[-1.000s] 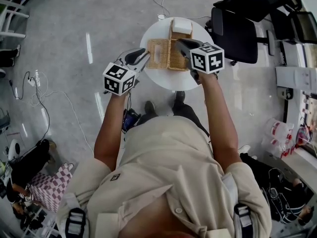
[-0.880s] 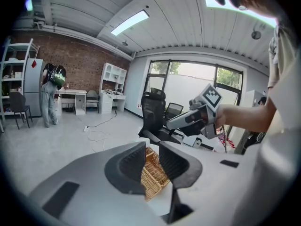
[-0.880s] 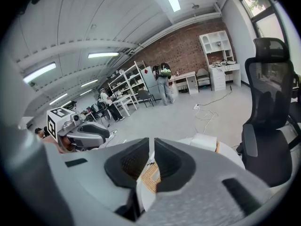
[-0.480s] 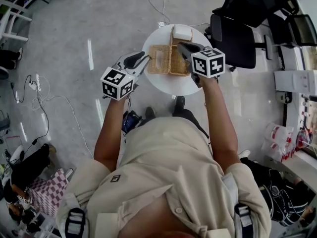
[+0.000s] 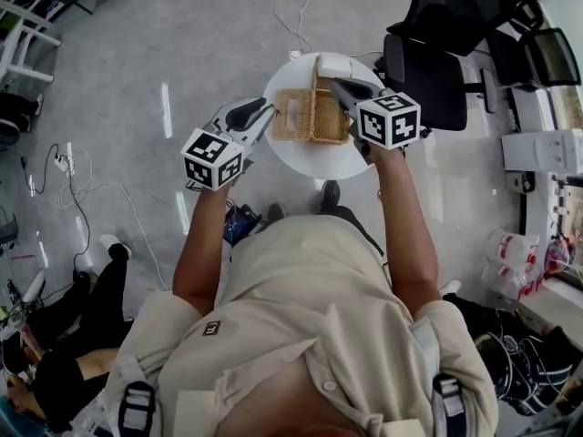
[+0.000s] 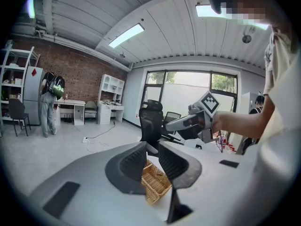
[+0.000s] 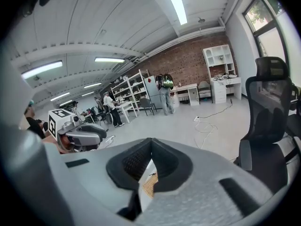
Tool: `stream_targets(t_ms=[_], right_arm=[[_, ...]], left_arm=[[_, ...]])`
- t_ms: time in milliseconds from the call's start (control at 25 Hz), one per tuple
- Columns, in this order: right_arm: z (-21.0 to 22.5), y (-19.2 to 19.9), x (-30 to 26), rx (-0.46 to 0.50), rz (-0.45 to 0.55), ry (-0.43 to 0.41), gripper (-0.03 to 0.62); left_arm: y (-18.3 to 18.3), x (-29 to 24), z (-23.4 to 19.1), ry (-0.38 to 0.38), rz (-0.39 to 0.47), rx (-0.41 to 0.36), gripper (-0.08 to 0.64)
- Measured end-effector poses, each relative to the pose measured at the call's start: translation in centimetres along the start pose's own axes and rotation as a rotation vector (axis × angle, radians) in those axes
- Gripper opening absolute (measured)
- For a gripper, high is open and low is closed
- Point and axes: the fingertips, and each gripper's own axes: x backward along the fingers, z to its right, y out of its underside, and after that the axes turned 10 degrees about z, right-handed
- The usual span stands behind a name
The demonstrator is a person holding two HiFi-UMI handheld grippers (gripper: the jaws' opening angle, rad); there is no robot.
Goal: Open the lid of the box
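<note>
The left gripper (image 5: pixel 266 112) holds its jaws apart, these having just been closing with nothing between them, the wicker box (image 5: pixel 311 115) rests on the round table (image 5: pixel 310 162) between both grippers, and the right gripper (image 5: pixel 337 86) is closed, empty.

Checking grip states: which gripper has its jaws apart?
The left gripper: its jaws, just closing, show an empty gap; the right gripper's jaws have just closed together, empty.

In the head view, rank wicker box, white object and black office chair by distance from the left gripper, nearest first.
1. wicker box, just right of the left gripper.
2. white object, at the table far edge.
3. black office chair, beyond the table, far right.
</note>
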Motion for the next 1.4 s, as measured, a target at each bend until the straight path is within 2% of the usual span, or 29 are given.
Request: stream_targets(t_ms=[400, 560, 760, 880, 1080, 1400], right_arm=[[-1.6, -2.5, 1.0, 0.050, 0.050, -0.016, -0.006], [-1.9, -3.3, 1.5, 0.098, 0.061, -0.035, -0.008], [-5.3, -4.5, 1.8, 0.202, 0.067, -0.039, -0.009], [-6.0, -5.4, 2.4, 0.233, 0.081, -0.033, -0.009], [-6.7, -6.7, 3.6, 0.251, 0.105, -0.034, -0.009], [-7.3, -6.7, 5.3, 0.261, 0.105, -0.036, -0.009]], left_arm=[[-2.2, 1.2, 0.1, -0.001, 0.044, -0.024, 0.071], [-2.8, 1.0, 0.4, -0.003, 0.062, -0.027, 0.069], [-3.9, 3.7, 0.2, -0.005, 0.089, -0.035, 0.067], [-4.6, 4.4, 0.3, -0.007, 0.106, -0.045, 0.066], [-5.6, 4.8, 0.8, -0.009, 0.121, -0.059, 0.063], [-5.6, 4.9, 2.2, -0.002, 0.120, -0.065, 0.063]])
